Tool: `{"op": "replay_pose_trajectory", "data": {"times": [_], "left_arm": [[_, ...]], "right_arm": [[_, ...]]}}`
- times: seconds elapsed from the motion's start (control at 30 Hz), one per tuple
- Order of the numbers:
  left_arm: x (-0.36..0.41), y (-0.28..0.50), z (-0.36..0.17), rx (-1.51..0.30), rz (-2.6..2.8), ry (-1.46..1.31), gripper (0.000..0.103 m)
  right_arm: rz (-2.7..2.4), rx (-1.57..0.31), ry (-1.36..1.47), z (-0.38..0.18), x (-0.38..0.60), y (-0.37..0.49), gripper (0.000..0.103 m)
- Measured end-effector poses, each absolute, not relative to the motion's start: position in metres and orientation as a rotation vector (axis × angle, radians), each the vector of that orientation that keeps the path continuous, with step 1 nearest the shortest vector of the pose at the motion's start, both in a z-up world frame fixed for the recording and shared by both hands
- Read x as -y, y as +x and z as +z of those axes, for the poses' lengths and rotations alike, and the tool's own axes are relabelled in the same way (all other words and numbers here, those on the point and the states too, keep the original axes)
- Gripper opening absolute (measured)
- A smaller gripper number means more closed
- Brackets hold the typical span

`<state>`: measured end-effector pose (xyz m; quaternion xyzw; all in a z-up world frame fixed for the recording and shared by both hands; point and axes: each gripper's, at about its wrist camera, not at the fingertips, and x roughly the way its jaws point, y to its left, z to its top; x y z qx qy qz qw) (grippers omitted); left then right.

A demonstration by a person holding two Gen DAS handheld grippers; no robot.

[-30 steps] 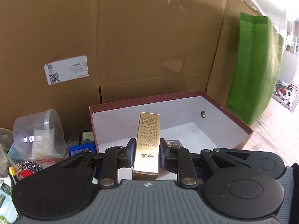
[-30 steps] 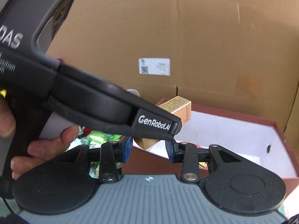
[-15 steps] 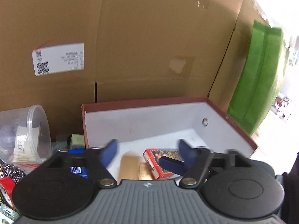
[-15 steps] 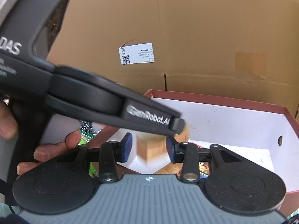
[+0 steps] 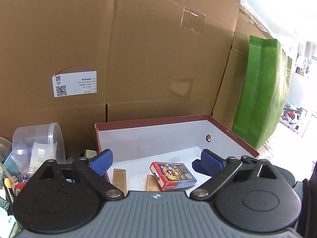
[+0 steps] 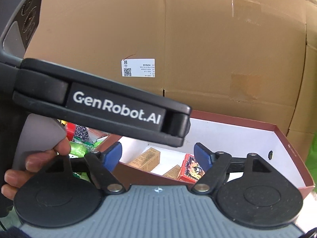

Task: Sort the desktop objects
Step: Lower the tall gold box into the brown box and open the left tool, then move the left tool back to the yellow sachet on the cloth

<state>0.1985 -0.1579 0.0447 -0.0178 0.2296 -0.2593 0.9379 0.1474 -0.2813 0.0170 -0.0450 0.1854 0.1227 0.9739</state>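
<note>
Both jaws are opening, nothing gripped. The red card pack point(image 5: 172, 175) and gold cartons point(image 6: 145, 158) could be knocked by careless withdrawal from the shoebox point(image 5: 150, 122).

A shallow maroon cardboard box with a white inside point(image 5: 233, 136) sits open against a tall brown corrugated cardboard wall point(image 5: 158, 59) that stands behind it. In the box lie a red pack of playing cards point(image 5: 172, 175) toward the middle, a flat gold carton point(image 5: 119, 180) to its left, and a second gold carton point(image 5: 151, 183) partly under the pack's near left corner. Left of the box, outside its wall, a clear plastic tub point(image 5: 37, 148) lies on its side among small clutter. Right of the box, a green fabric bag point(image 5: 261, 99) stands upright against the cardboard wall. A white printed label point(image 5: 75, 83) is stuck on the wall, above the tub.
</note>
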Motion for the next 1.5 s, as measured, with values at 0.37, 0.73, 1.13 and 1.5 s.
{"op": "replay_pose_trajectory", "data": {"times": [0.37, 0.73, 1.13, 1.5], "left_arm": [[0.142, 0.153, 0.051, -0.435, -0.525, -0.037, 0.098], [0.103, 0.092, 0.032, -0.424, -0.529, -0.05, 0.098], [0.067, 0.052, -0.017, -0.462, -0.511, -0.094, 0.098], [0.045, 0.078, -0.049, -0.63, -0.54, -0.234, 0.098]], "right_arm": [[0.235, -0.324, -0.138, 0.024, 0.26, 0.099, 0.08], [0.29, -0.285, -0.188, 0.008, 0.22, 0.037, 0.082], [0.356, -0.388, -0.161, -0.037, 0.2, 0.0, 0.082], [0.319, -0.533, -0.157, -0.065, 0.203, 0.035, 0.082]]}}
